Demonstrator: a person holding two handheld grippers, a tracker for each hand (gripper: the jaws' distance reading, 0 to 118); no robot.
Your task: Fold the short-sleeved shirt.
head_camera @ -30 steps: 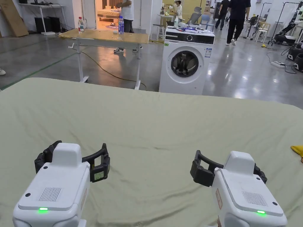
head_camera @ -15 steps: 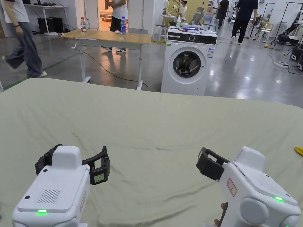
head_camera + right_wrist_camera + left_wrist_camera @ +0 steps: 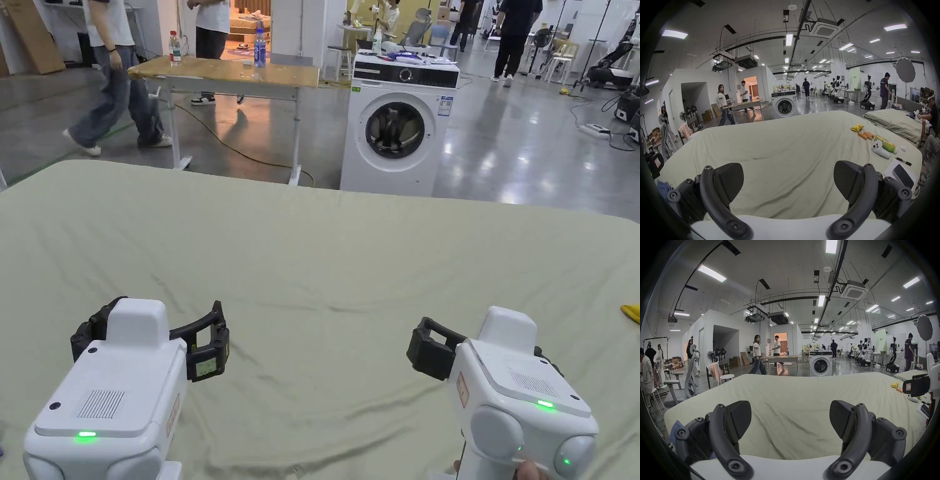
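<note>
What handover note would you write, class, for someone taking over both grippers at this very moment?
Left gripper: open, empty, above the green sheet.
Right gripper: open, empty, above the same sheet.
Shirt: none lies on the sheet ahead of the grippers; a bit of blue cloth sits at the near left edge, too little shown to identify.
Done: no fold made.
Left: find the shirt, spread it flat, fold it.
</note>
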